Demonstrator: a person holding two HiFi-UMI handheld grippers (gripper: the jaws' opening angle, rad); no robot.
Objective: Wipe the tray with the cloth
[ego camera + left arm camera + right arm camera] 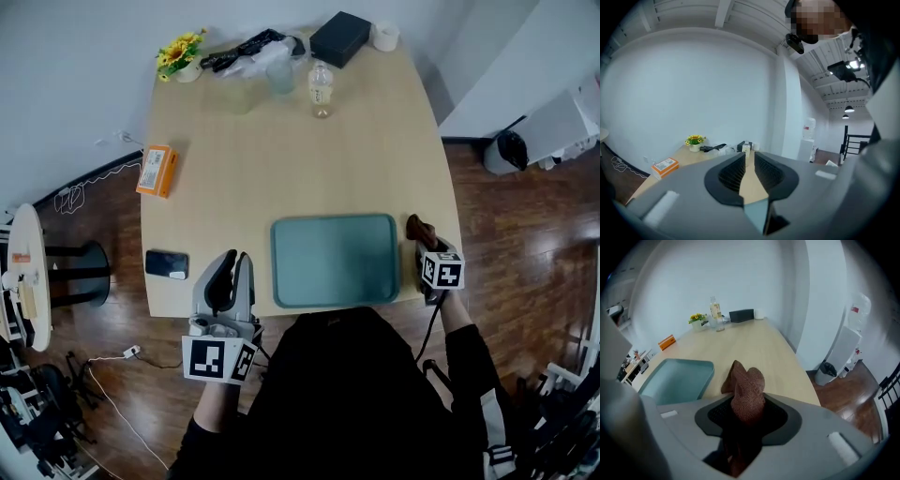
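A teal tray [333, 262] lies empty on the wooden table [281, 159] near its front edge; its corner also shows in the right gripper view [677, 378]. My right gripper [421, 244] is just right of the tray, low over the table, shut on a crumpled brown cloth [418, 229]. In the right gripper view the cloth [748, 391] bulges up between the jaws of that gripper [746, 417]. My left gripper [232, 261] hovers at the table's front edge, left of the tray. Its jaws are shut with nothing in them [747, 164].
A black phone [167, 264] lies left of the left gripper and an orange box [156, 170] sits at the left edge. At the far end stand a water bottle [321, 89], a glass [280, 75], a black box [339, 38] and a flower pot [181, 56].
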